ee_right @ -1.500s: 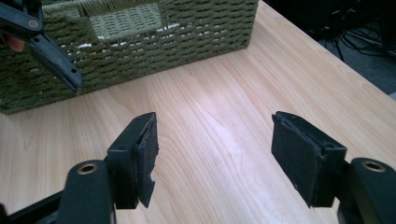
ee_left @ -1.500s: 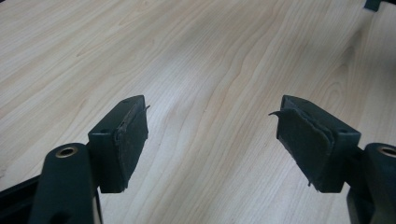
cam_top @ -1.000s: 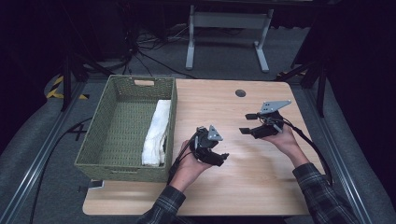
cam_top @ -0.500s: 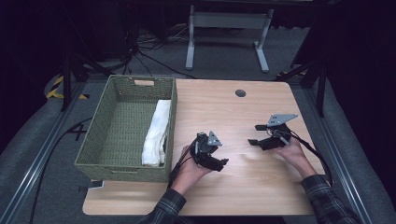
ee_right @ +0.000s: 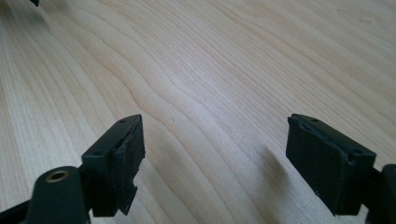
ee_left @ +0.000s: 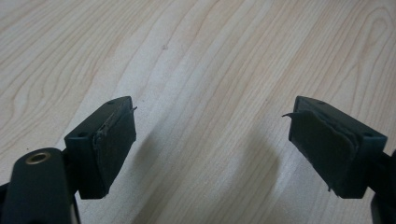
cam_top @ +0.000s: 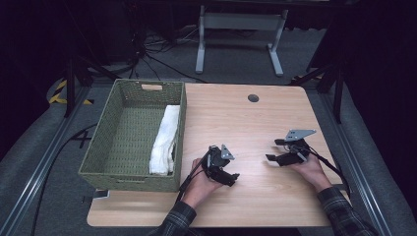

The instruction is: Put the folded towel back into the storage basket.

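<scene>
Both of your grippers rest low over the bare wooden table (cam_top: 255,123) with their jaws spread wide and nothing between them: the left gripper (cam_top: 231,178) sits near the front edge, just right of the basket, and the right gripper (cam_top: 273,158) lies well apart from it toward the right side. The thing nearest your work is the white cloth (cam_top: 163,141), rolled or folded into a long strip and lying inside the green woven basket (cam_top: 113,128) at the table's left, along its right wall and running from far to near. Nothing else seems to lie in the basket, its woven floor showing bare to the left of the cloth. Expect the cloth to be light, soft and limp; it will likely sag and unroll if you pinch one end. Take it around the middle of the strip, reaching over the basket's right wall, and close firmly enough to gather several layers.
</scene>
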`<state>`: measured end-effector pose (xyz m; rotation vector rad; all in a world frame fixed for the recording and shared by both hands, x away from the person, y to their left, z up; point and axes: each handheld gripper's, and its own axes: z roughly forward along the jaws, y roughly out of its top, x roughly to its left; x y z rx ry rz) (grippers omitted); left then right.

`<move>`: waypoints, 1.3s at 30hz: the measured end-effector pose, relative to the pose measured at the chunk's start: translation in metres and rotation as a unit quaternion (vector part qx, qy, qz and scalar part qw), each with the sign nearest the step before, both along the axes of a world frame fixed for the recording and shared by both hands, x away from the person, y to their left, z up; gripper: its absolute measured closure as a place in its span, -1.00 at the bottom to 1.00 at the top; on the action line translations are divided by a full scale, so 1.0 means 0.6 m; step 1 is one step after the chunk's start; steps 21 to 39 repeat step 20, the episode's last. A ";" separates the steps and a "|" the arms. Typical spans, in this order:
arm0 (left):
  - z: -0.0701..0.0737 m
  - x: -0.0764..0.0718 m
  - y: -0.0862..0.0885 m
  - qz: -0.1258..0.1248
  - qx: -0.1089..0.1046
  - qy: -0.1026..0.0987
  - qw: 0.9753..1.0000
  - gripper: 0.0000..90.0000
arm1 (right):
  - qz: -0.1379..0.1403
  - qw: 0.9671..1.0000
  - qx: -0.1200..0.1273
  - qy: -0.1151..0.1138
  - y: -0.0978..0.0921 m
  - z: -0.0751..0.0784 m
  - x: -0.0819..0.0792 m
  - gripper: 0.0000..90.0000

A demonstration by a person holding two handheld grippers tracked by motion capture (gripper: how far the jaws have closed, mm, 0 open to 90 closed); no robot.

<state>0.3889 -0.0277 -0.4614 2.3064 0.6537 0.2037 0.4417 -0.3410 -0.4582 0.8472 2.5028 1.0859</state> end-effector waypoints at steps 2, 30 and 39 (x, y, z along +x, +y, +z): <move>-0.005 0.001 -0.003 -0.002 0.002 0.001 1.000 -0.67 | -0.001 1.000 -0.007 0.003 -0.001 -0.006 0.000 -0.56; -0.021 -0.005 -0.005 -0.009 -0.004 -0.020 1.000 -0.77 | -0.009 1.000 -0.006 0.001 -0.005 -0.014 -0.001 -0.70; -0.021 -0.005 -0.005 -0.009 -0.004 -0.020 1.000 -0.77 | -0.009 1.000 -0.006 0.001 -0.005 -0.014 -0.001 -0.70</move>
